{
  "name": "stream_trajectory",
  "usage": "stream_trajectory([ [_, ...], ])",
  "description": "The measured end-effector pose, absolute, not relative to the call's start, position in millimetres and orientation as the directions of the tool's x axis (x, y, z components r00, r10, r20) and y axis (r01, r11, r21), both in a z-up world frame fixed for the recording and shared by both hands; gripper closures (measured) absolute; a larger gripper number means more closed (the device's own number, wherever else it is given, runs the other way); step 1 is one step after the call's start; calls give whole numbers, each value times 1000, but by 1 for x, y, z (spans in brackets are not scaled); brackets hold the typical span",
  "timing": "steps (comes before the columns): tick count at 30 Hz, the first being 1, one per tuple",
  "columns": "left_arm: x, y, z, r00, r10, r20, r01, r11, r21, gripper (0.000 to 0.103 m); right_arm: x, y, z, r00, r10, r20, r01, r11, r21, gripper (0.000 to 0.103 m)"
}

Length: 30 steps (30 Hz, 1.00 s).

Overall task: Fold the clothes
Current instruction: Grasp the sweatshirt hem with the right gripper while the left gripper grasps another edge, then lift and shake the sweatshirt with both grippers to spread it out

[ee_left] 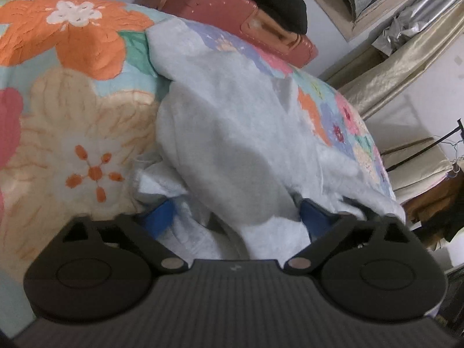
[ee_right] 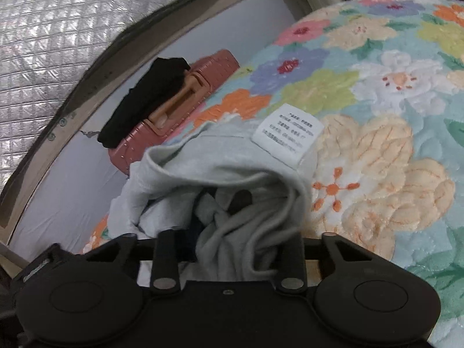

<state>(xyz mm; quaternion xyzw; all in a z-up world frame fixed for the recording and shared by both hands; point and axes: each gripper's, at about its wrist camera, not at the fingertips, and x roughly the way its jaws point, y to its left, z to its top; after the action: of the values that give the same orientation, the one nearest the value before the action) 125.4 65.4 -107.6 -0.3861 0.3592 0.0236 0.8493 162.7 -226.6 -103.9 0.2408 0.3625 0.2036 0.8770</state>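
ok so both wrist cams are basically stuffed w/ fabric rn. The pale blue-grey garment is bunched up on the floral quilt, running from right between my left gripper fingers out ahead of them. Left jaws stand fairly wide, blue pads showing on both sides w/ cloth piled in the gap, but I can't tell if the pads actually press on it, the folds cover the tips.

Right gripper is way narrower, fingers close together and a wad of the same garment crammed between them, looks pinched tbh. The fingertips themselves are buried in the folds. White care label sits just ahead of the right jaws, a bit to the right, facing up.

Further ahead of both: a pinkish-red suitcase lying past the quilt edge w/ something black draped on top. Quilt spreads out to the right of the right jaws and to the left of the left ones.
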Motion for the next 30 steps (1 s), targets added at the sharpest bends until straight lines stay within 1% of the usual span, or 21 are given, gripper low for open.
stream_trajectory([
  [1, 126, 66, -108, 745, -260, -614, -299, 693, -656, 43, 161, -227, -103, 658, 534, -532, -189, 800, 569, 69],
  [2, 125, 67, -109, 750, -300, -590, -276, 668, -691, 46, 159, -227, -103, 661, 535, -526, -195, 799, 568, 71],
  [4, 125, 69, -113, 757, -377, -533, -227, 613, -757, 57, 156, -226, -101, 664, 535, -523, -207, 803, 559, 74],
  [6, 125, 66, -110, 756, -432, -493, -164, 603, -780, 64, 152, -225, -97, 664, 539, -517, -219, 802, 556, 76],
  [9, 124, 58, -96, 758, -487, -434, -66, 605, -794, 67, 144, -226, -84, 667, 564, -486, -246, 783, 571, 78],
  [11, 126, 53, -85, 758, -485, -436, -27, 644, -764, 67, 133, -228, -72, 682, 572, -456, -274, 778, 566, 79],
  [13, 127, 51, -78, 745, -491, -452, -24, 658, -753, 67, 118, -235, -59, 706, 561, -432, -278, 781, 559, 80],
  [14, 127, 51, -75, 732, -497, -467, -22, 667, -745, 65, 111, -239, -52, 718, 554, -421, -279, 783, 556, 81],
  [16, 123, 46, -68, 685, -521, -510, -1, 699, -715, 54, 89, -248, -47, 758, 490, -431, -235, 821, 521, 82],
  [17, 123, 42, -64, 660, -531, -532, 14, 717, -697, 52, 80, -252, -47, 775, 456, -437, -213, 840, 499, 82],
  [19, 120, 36, -61, 642, -529, -554, 26, 738, -675, 45, 68, -258, -57, 792, 391, -469, -160, 874, 458, 82],
  [20, 121, 33, -61, 637, -512, -576, 23, 759, -650, 44, 65, -261, -64, 791, 365, -491, -135, 887, 442, 82],
  [22, 118, 26, -63, 633, -434, -641, 10, 833, -554, 43, 64, -268, -78, 777, 360, -517, -104, 883, 458, 82],
  [23, 120, 22, -63, 630, -406, -662, 4, 854, -520, 43, 64, -272, -84, 772, 369, -518, -89, 869, 486, 82],
  [24, 121, 19, -65, 627, -393, -672, -2, 863, -506, 41, 65, -275, -86, 770, 379, -513, -86, 859, 505, 82],
  [25, 123, 17, -67, 621, -384, -683, -14, 866, -500, 36, 65, -277, -87, 771, 381, -511, -88, 857, 508, 82],
  [26, 120, 19, -71, 612, -376, -696, -24, 871, -491, 33, 67, -276, -86, 772, 380, -509, -90, 859, 505, 82],
  [28, 121, 17, -77, 601, -349, -719, -36, 887, -460, 16, 71, -274, -85, 772, 383, -507, -98, 861, 500, 81],
  [29, 119, 14, -78, 599, -330, -729, -37, 899, -437, 16, 74, -274, -84, 771, 383, -508, -101, 862, 497, 81],
  [30, 121, 12, -79, 608, -321, -726, -30, 905, -425, 18, 76, -275, -83, 770, 385, -509, -102, 862, 497, 80],
])
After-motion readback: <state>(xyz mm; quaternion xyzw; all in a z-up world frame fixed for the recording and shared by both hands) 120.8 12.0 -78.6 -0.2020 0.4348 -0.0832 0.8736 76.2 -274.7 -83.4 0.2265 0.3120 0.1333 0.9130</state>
